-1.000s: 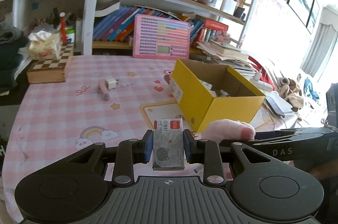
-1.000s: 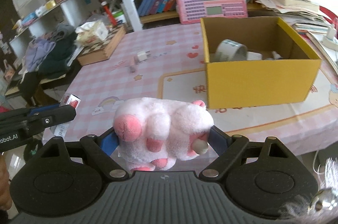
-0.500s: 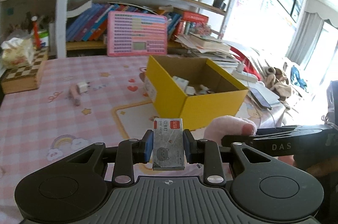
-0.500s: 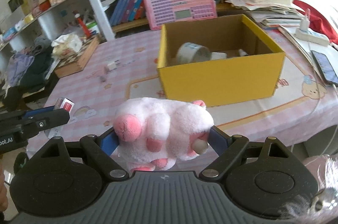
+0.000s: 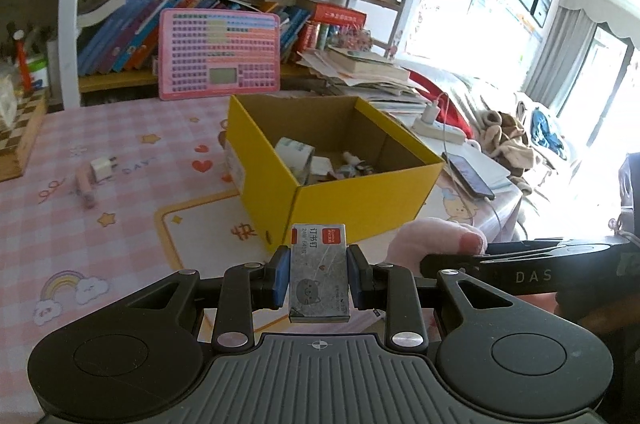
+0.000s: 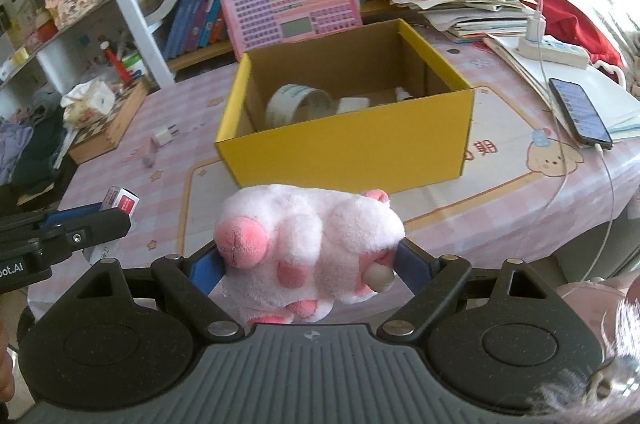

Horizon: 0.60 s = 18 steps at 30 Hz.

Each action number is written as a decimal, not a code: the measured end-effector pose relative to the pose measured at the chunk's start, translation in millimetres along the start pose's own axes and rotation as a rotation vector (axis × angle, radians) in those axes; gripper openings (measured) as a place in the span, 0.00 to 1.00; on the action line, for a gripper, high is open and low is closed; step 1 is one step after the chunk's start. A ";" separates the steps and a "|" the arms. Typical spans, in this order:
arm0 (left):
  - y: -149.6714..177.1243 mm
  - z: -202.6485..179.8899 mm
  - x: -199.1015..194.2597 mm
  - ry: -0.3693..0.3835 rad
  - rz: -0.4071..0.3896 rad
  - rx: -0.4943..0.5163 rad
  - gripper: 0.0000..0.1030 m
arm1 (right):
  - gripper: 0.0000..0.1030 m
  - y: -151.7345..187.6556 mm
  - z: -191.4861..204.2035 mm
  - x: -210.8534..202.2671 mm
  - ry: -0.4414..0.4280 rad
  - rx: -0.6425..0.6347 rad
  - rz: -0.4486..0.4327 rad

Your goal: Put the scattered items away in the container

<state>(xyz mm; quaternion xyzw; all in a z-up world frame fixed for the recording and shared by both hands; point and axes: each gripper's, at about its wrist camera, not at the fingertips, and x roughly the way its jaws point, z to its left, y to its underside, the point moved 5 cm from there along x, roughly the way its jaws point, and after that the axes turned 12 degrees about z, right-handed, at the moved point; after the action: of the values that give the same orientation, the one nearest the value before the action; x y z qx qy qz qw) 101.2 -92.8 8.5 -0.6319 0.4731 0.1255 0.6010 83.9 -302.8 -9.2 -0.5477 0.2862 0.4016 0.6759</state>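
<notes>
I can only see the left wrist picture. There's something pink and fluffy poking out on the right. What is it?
Observer: A pink plush toy with darker pink spots, clamped in the right tool.
Operator: Is the tape in the box a whole roll?
Observer: Yes. In the right wrist view the tape roll leans against the inner wall of the yellow box.
Operator: My left tool holds a little grey box. What does its far end look like?
Observer: The right wrist view shows the staples box has a red and white end sticking out past the left tool.
</notes>
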 end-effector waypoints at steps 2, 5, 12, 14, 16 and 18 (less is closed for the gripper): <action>-3.4 -4.0 4.3 0.002 0.003 0.004 0.27 | 0.84 -2.6 -7.3 0.9 0.004 0.008 0.002; -9.2 -10.7 11.8 0.003 0.011 0.010 0.27 | 0.84 -5.9 -17.2 1.8 0.007 0.019 0.003; -27.6 -27.9 31.2 0.014 0.017 0.039 0.27 | 0.84 -17.0 -42.2 1.9 0.020 0.038 -0.007; -35.1 -32.8 36.3 0.017 0.014 0.052 0.27 | 0.84 -22.5 -50.4 2.2 0.026 0.043 -0.013; -41.9 -36.9 41.1 0.017 0.011 0.063 0.27 | 0.84 -29.0 -58.5 2.8 0.031 0.047 -0.019; -49.8 -40.0 46.6 0.016 0.005 0.070 0.27 | 0.84 -37.0 -65.6 2.5 0.034 0.048 -0.029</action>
<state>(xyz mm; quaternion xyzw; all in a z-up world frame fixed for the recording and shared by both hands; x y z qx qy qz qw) 146.3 -157.2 16.3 -0.6101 0.4836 0.1054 0.6188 120.4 -368.7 -7.9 -0.5422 0.2990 0.3755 0.6896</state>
